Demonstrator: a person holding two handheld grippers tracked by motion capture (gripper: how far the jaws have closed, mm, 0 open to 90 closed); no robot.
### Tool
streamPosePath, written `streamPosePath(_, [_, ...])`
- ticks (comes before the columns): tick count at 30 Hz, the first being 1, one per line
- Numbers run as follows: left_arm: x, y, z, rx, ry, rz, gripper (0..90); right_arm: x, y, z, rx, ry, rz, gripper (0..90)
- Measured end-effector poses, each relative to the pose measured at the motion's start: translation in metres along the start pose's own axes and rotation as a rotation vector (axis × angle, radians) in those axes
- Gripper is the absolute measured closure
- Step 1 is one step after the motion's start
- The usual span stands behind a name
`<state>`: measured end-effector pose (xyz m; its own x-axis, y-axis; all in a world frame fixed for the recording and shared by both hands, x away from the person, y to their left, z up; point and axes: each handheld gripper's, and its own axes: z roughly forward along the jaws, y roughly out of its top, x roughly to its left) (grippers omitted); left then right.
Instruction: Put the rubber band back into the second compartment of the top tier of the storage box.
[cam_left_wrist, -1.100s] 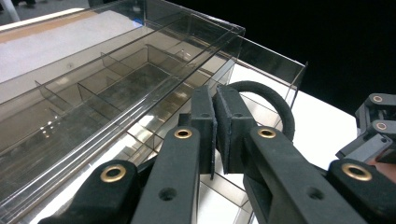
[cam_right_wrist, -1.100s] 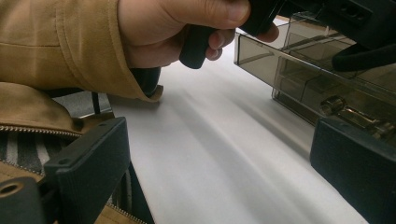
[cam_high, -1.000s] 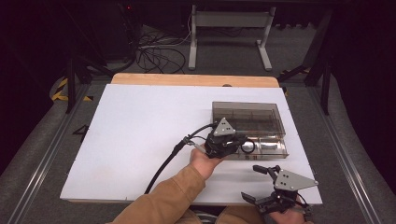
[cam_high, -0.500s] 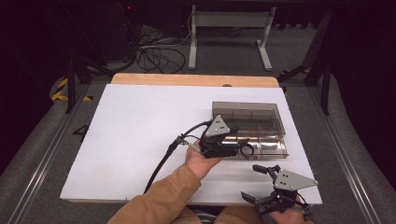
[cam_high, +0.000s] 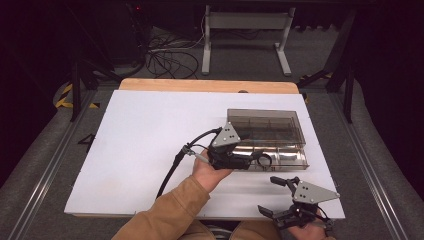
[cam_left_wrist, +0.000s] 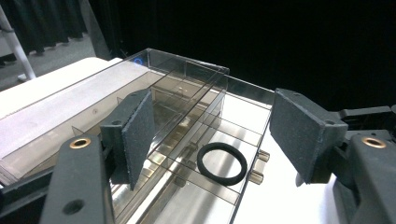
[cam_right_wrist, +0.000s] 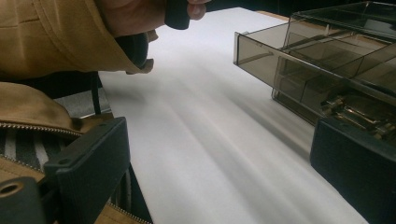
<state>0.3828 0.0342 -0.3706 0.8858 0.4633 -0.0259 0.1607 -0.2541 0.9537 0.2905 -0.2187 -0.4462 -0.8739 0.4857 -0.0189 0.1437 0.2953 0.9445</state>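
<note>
White table (cam_high: 150, 130), wooden strip along far edge; takes up most of the high view. Smoked clear plastic organiser box (cam_high: 265, 135) w/ divided compartments, on table right of centre, front drawer part pulled toward the person's side. Tan sleeve (cam_high: 170, 210) coming in from bottom centre, left arm. Left gripper (cam_high: 255, 161) held in that hand, grey three-cornered plate on top, black cable trailing back to lower left; tips at the box's near edge, pointing right. Jaws wide apart, nothing between the pads; in left gripper view the pads (cam_left_wrist: 140, 126) stand either side of the open drawer, not touching it as far as I can tell. Right gripper (cam_high: 277, 197) low at table's near right corner, well apart from the box, grey plate on top; jaws spread, empty; right gripper view shows them over bare table w/ box off to the right. Black rubber ring (cam_left_wrist: 222, 163), smallest item: lies flat in a front drawer compartment, between the left gripper's open jaws in its own view, touched by neither pad.
</note>
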Motion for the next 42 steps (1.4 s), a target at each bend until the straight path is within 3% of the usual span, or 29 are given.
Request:
streamPosePath(7, [-0.001,0.003,-0.01,-0.017,-0.006,0.02,24.1,0.0,0.0,0.0,-0.002,0.0,0.005,5.7])
streamPosePath(11, [-0.001,0.005,-0.021,-0.03,-0.008,0.058,17.6,0.0,0.0,0.0,0.0,-0.003,0.003,5.7])
streamPosePath(27, [0.007,0.001,-0.069,-0.034,0.01,0.077,14.3,-0.001,0.0,0.001,0.0,-0.006,0.001,5.7])
streamPosePath(42, [0.015,-0.02,-0.125,-0.02,0.062,0.07,12.1,-0.001,0.0,0.002,0.006,-0.008,0.001,5.7])
